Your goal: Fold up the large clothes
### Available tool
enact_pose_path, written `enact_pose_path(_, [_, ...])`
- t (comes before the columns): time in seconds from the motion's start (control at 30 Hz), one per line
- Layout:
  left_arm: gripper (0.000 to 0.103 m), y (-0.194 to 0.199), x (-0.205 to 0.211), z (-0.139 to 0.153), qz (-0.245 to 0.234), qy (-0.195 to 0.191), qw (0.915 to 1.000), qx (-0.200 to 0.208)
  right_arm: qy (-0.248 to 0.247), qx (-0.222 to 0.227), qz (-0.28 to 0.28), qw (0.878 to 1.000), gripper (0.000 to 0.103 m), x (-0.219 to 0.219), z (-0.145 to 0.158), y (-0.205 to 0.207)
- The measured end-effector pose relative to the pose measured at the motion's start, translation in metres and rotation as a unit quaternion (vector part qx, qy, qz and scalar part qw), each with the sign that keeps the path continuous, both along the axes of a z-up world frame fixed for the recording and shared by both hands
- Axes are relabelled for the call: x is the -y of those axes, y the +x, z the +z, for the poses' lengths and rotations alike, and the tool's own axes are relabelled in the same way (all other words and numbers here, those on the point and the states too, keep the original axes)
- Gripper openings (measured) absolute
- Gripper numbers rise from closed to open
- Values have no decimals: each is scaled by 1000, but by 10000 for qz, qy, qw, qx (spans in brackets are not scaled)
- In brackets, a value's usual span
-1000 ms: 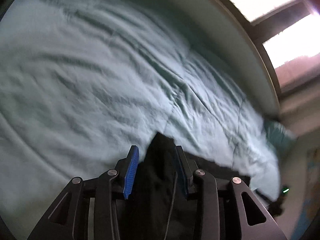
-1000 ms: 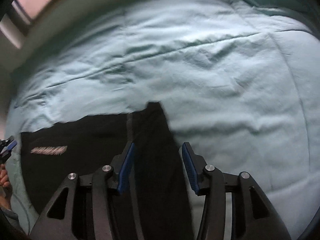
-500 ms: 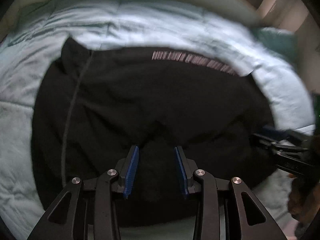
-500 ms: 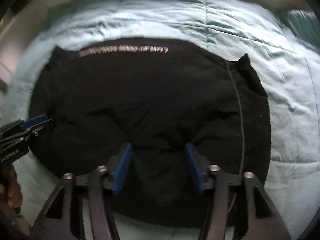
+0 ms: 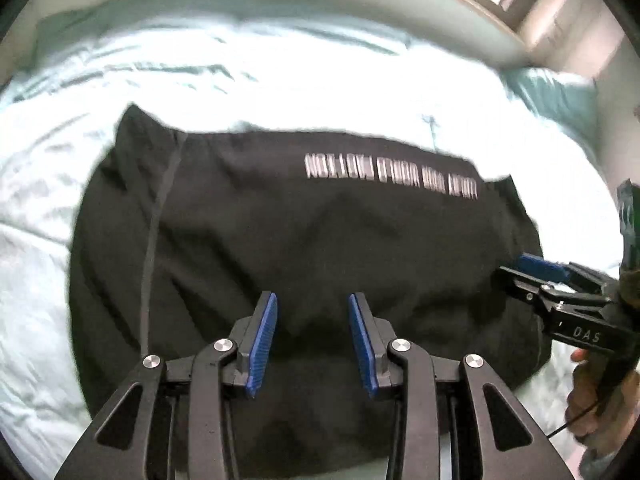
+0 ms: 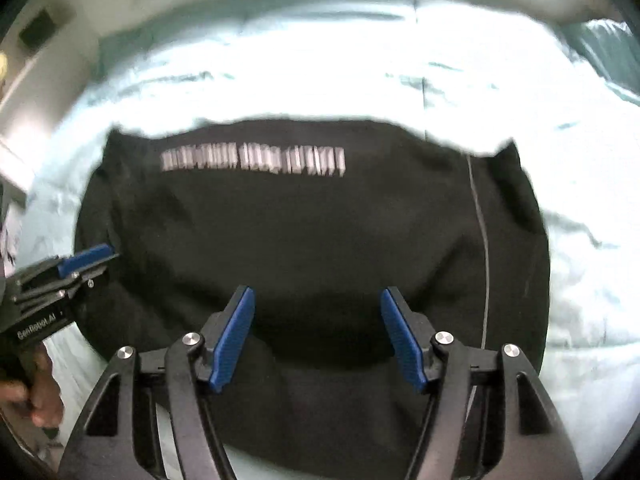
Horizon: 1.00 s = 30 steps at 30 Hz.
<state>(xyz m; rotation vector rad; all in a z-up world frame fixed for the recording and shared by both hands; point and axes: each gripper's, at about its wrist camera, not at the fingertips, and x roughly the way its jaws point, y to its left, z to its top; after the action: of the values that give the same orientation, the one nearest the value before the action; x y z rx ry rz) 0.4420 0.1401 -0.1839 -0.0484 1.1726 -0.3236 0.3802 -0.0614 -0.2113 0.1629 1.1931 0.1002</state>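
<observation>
Downward both grippers [image 5: 313, 336] [image 6: 316, 338] tilt (garment [image 5: 312, 240] below)

garment: black fabric garment with a white line of print [image 5: 304, 240] now lies spread flat on the pale green quilt [image 5: 280, 92], no longer hanging bunched | right gripper [image 6: 316, 336]: jaws have just been opening, pads clear of garment | left gripper [image 5: 312, 336]: fabric no longer pinched between its pads
</observation>
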Motion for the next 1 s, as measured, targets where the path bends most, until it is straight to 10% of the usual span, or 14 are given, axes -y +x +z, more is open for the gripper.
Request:
enact_pose_path(0.17, [40,52,2,-33,504,200,9980,-322,-149,-462,-266,9985,69,0,-40,54])
enact_pose_path(0.33, [42,81,-22,-84,1063,-483,9881,-1003,20,-865,-280,9959,73,13,-80,76])
enact_pose_path(1.0, [43,-2,-90,-14,1172,-537,9902,-534,408,-259,-1022,9936,75,98,-18,-34])
